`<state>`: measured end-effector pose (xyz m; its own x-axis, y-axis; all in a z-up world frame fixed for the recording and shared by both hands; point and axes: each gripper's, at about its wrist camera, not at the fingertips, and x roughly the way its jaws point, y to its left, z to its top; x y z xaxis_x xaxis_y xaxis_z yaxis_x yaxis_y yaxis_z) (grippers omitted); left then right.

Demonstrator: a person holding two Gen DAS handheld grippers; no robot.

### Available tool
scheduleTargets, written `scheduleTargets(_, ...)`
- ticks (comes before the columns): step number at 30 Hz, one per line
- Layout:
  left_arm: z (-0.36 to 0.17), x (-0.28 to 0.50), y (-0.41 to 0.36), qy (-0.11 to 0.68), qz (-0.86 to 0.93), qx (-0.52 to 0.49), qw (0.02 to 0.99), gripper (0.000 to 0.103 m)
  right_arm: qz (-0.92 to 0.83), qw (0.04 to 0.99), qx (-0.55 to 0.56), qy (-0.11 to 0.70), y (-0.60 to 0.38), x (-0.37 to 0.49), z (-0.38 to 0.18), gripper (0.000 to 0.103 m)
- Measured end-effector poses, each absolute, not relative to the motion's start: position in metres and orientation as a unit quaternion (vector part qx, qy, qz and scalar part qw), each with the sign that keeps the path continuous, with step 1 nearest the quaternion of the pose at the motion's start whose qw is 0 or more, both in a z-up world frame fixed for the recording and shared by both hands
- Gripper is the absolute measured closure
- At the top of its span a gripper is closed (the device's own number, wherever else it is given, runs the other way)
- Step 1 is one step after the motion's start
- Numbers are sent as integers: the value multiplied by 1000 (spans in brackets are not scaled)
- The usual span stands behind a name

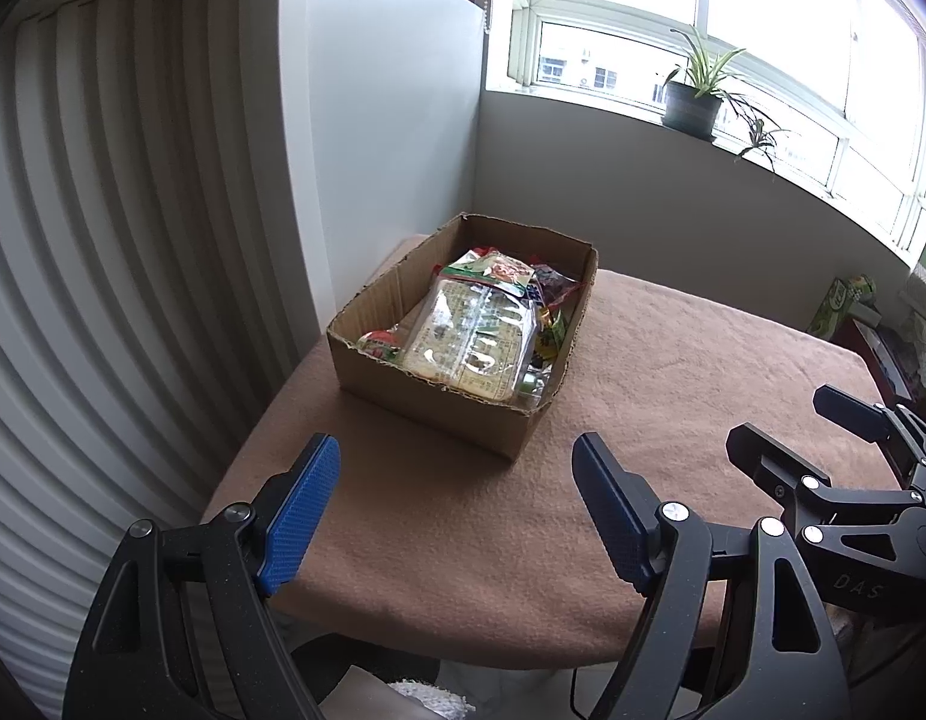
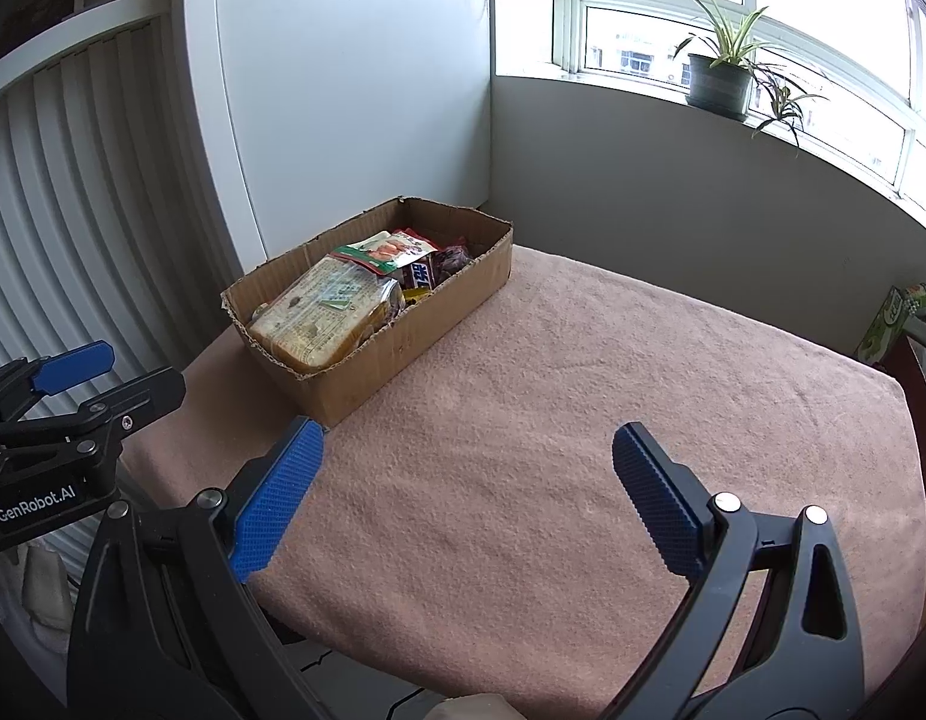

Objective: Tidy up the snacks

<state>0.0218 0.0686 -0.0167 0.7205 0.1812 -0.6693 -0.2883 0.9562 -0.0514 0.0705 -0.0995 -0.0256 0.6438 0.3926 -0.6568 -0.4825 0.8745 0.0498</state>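
Note:
An open cardboard box (image 1: 367, 324) (image 2: 367, 360) stands at the far left of a table under a pink-brown cloth (image 1: 673, 372) (image 2: 553, 420). Several snack packets lie in it, with a large clear pack of biscuits (image 1: 469, 336) (image 2: 325, 312) on top and a red-green packet (image 1: 493, 267) (image 2: 385, 252) behind it. My left gripper (image 1: 457, 468) is open and empty over the table's near edge, short of the box. My right gripper (image 2: 469, 450) is open and empty, to the right of the box; it also shows in the left wrist view (image 1: 787, 420).
A white cabinet (image 2: 343, 90) and a ribbed white panel (image 1: 103, 240) stand left of the table. A grey wall and a window sill with a potted plant (image 1: 697, 96) (image 2: 721, 72) lie behind. Green boxes (image 1: 841, 300) (image 2: 895, 318) stand off the table's right end.

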Motion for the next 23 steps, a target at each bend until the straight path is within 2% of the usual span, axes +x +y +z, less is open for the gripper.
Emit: scheduleTargets(23,-15,21,63,343,136,-69,927,19,232,905,-52,354,-101,71,-31,4)
